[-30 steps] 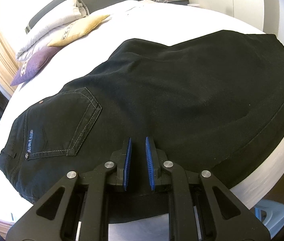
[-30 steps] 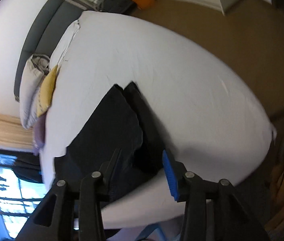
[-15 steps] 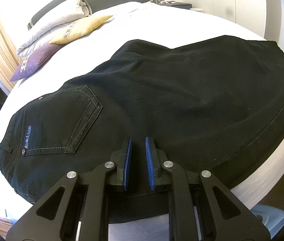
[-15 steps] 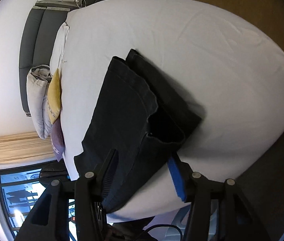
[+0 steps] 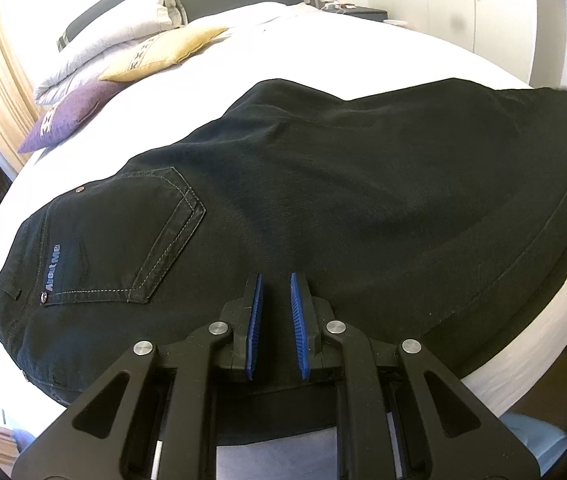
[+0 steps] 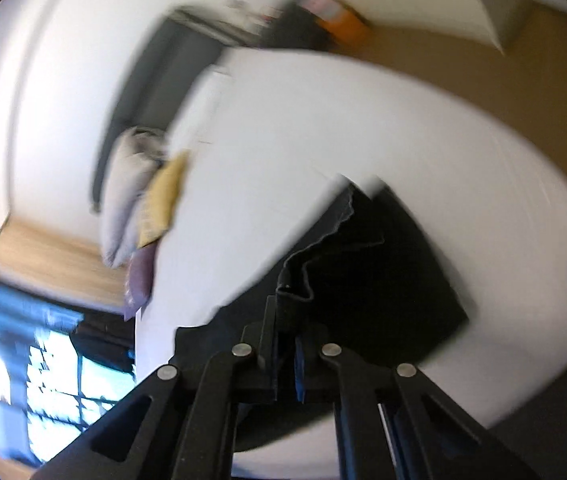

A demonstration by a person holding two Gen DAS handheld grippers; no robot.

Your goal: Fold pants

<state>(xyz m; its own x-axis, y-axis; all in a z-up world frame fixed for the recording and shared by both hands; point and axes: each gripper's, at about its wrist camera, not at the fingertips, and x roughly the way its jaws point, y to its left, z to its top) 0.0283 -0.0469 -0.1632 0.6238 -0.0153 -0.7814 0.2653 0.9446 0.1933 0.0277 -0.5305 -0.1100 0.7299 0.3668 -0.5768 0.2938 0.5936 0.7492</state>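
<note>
The pants (image 5: 323, 208) lie on the bed (image 5: 323, 48), legs already doubled lengthwise, with the crosswise fold left: the right gripper (image 6: 285, 344) pinches the hem, while the left gripper (image 5: 275, 320), slightly open, holds nothing.

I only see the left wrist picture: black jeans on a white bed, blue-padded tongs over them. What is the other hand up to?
Observer: The right tongs are shut on the black jeans, pinching them at a leg end.
Visitor: Is that end lying flat?
Observer: No. The hem runs wavy and bunched up from the pinch, not flat on the bed sheet.
Visitor: Anything in the room that I miss?
Observer: An orange thing sits by the head of the bed; it is too blurred to name.
</note>
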